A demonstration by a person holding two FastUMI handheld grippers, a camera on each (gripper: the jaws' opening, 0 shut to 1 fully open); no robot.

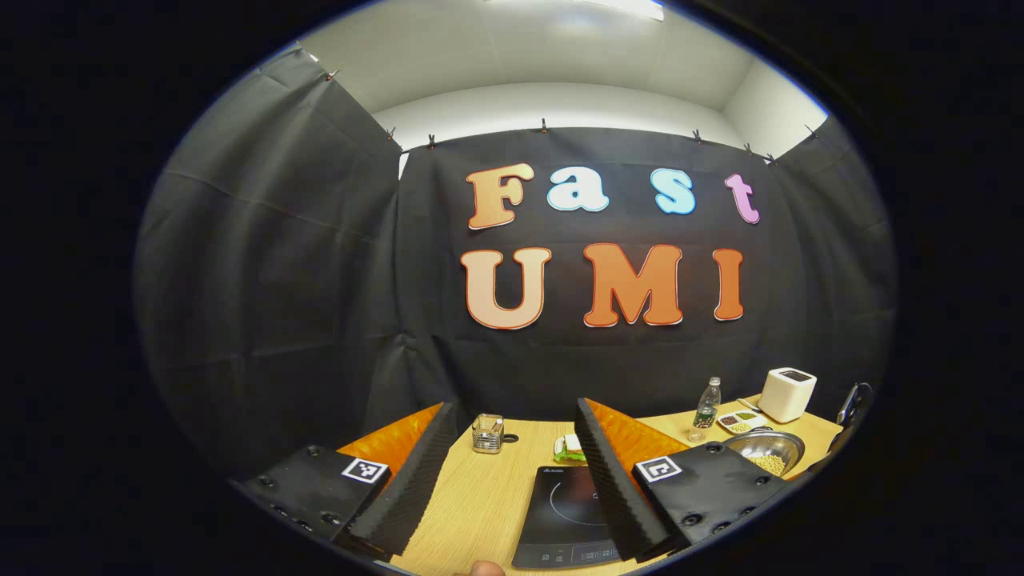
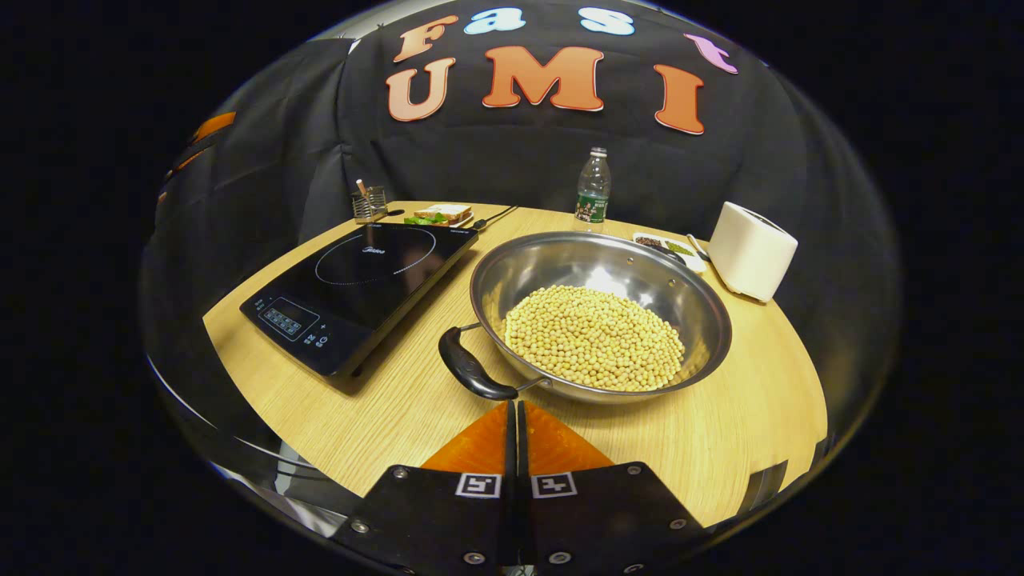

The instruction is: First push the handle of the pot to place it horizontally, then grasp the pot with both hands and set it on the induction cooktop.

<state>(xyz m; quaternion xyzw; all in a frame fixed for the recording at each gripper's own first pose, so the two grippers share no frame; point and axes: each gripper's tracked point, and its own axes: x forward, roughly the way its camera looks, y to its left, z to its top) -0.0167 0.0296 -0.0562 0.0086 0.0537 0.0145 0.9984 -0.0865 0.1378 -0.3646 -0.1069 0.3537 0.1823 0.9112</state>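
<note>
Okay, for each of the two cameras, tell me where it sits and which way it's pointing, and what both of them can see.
Left gripper view: rides the left gripper, held high with jaws open, facing the booth wall across the table; a fingertip shows at the bottom.
Right gripper view: rides the right gripper, jaws closed, looking down at the pot of beans, just short of its handle.
Shared: the induction cooktop, pot, bottle, white box.

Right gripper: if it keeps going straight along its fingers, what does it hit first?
Likely the pot's black handle, just ahead of the shut right gripper, then the pot itself. Height above the table is unclear.
</note>
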